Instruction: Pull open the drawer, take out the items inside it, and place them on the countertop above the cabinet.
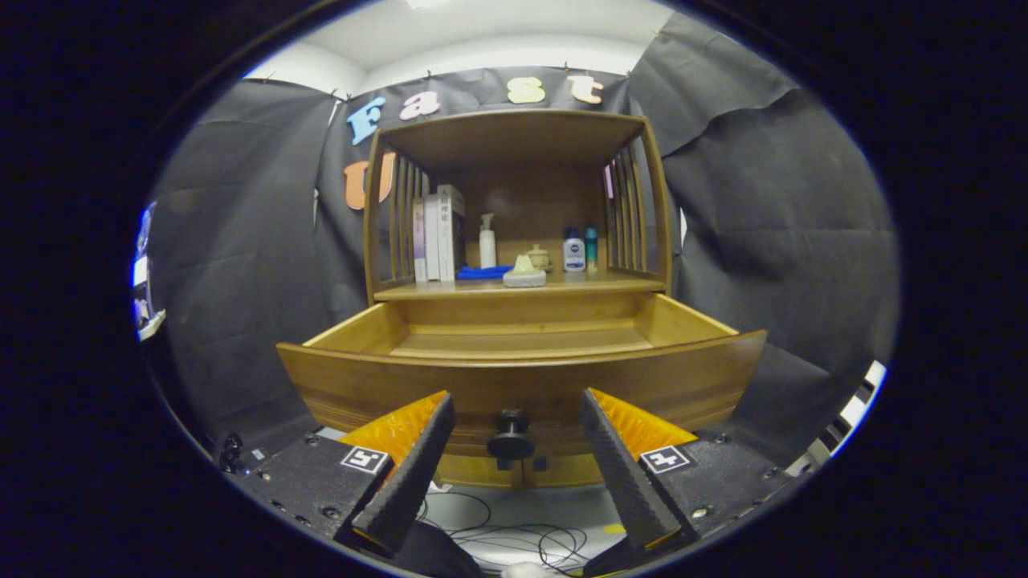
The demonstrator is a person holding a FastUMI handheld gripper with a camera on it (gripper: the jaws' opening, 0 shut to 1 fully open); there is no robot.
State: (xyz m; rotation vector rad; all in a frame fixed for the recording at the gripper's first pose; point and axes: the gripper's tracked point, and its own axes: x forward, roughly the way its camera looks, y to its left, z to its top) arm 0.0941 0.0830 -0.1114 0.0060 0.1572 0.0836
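A wooden cabinet stands ahead with its drawer (514,381) pulled out toward me. The drawer's dark round knob (511,440) sits just ahead of my gripper (514,421), between the two fingertips without touching either. The gripper is open, its fingers spread wide to both sides of the knob. The part of the drawer's floor that I see is bare wood; the high front panel hides the near part of the inside. On the countertop (610,282) above the drawer rests a pale cream item on a grey base (524,273), beside a blue cloth (483,272).
On the countertop stand upright books (438,234) at the left, a white pump bottle (487,241), a small jar (539,256) and two small bottles (580,249) at the right. Slatted sides and a top shelf enclose it. Black cables (514,538) lie on the floor below.
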